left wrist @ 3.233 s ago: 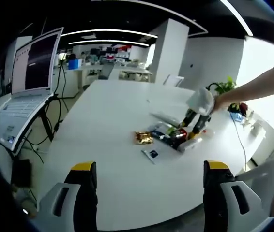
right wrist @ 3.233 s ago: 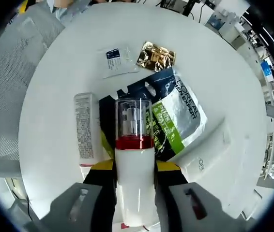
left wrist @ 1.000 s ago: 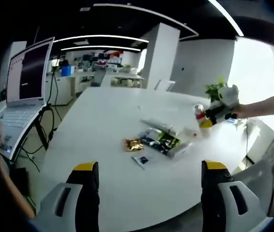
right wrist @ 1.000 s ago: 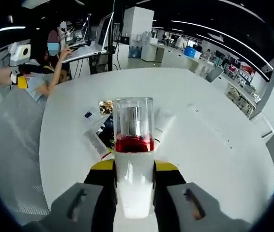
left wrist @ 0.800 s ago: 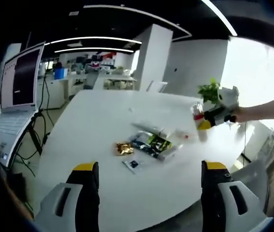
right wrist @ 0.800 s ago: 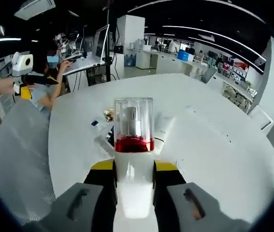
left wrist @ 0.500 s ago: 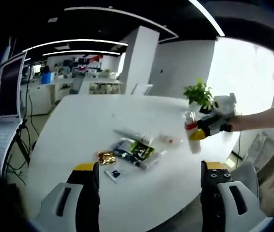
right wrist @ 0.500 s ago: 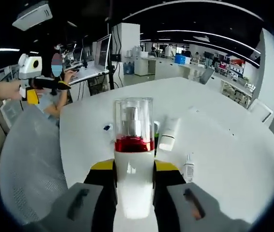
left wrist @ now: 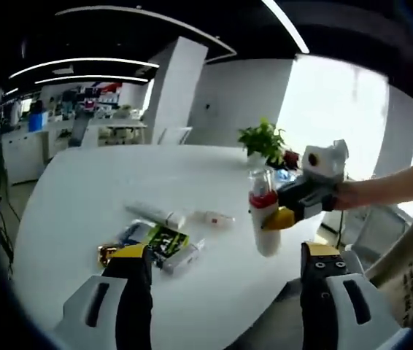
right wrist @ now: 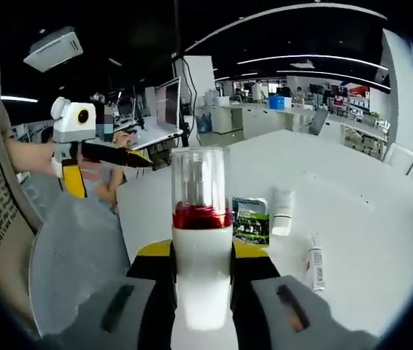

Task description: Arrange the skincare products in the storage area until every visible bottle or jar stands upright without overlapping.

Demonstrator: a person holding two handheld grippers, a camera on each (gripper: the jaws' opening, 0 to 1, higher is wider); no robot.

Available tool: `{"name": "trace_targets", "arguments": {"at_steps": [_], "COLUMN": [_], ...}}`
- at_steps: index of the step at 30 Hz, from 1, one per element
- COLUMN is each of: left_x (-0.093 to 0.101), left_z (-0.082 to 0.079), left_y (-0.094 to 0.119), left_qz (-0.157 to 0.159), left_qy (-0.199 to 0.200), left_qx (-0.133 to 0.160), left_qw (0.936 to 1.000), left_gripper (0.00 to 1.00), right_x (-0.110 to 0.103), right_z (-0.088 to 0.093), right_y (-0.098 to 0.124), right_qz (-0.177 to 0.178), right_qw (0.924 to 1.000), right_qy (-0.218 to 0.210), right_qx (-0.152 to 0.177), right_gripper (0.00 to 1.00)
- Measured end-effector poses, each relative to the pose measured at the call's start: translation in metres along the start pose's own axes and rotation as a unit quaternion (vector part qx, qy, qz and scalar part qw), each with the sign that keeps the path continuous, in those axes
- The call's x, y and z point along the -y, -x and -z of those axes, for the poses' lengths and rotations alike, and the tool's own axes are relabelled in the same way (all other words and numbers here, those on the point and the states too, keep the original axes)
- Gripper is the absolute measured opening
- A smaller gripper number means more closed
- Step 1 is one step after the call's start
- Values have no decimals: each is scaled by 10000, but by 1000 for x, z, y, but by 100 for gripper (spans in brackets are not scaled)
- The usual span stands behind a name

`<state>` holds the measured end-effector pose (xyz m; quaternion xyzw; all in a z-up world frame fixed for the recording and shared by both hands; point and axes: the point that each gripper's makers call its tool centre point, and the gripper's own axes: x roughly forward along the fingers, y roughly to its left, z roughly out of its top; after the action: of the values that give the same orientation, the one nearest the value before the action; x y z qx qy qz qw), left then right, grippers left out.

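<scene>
Right claw [right wrist: 202, 264] is clamping the pump bottle [right wrist: 200, 244] above the bench [right wrist: 352, 219]; left claw [left wrist: 217, 292] is hanging wide open, empty.

green potted plant [left wrist: 263, 138] at the white table's [left wrist: 82, 182] far edge, white pillar [left wrist: 168, 91] behind

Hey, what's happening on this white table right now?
A person is working with a handheld gripper in each hand. The right gripper is shut on a white pump bottle with a red band and clear cap, holding it upright above the table. The left gripper is open and holds nothing. Lying flat on the table are a white tube, a green and black sachet and a small bottle.
</scene>
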<state>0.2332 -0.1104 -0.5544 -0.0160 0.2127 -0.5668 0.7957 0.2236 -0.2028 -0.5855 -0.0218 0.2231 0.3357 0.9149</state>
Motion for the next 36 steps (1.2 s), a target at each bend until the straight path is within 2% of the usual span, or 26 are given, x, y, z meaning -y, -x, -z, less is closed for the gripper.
{"name": "trace_targets", "arguments": {"at_steps": [3, 8, 16, 18, 20, 23, 26, 28, 31, 36], "left_x": [13, 36, 57, 66, 77, 90, 95, 96, 98, 103], "left_z": [-5, -15, -25, -26, -31, -39, -42, -44, -43, -41], "left_y": [-8, -16, -28, -32, -34, -35, -36, -37, -39, -44], "left_qz": [307, 898, 1429, 1677, 1974, 2317, 2501, 2520, 2586, 2774], "left_qy": [-123, -58, -95, -163, -329, -318, -434, -546, -641, -775], "left_qx": [-39, 2, -51, -100, -26, 77, 105, 151, 4, -227], "left_qw": [9994, 9959, 9897, 9857, 9798, 9722, 9672, 9661, 9638, 9574], "left_gripper": [80, 78, 72, 70, 64, 54, 44, 36, 38, 35], "right_x": [-16, -36, -49, -51, -56, -61, -64, -63, -63, -63], "right_z": [-6, -15, -23, -25, -26, -28, -31, -34, -37, -38], "right_y": [1, 5, 12, 15, 18, 22, 26, 27, 29, 34], "right_qz": [-291, -612, -844, -928, -1039, -1127, -1206, -1199, -1233, -1251], "right_qw": [9994, 9974, 9941, 9928, 9913, 9901, 9884, 9876, 9859, 9852], "right_qy": [-76, -127, -304, -324, -329, -266, -287, -330, -355, -312], "right_qx": [161, 365, 618, 678, 743, 788, 882, 963, 1074, 1130], "right_gripper": [26, 26, 26, 26, 26, 26, 26, 26, 26, 26]}}
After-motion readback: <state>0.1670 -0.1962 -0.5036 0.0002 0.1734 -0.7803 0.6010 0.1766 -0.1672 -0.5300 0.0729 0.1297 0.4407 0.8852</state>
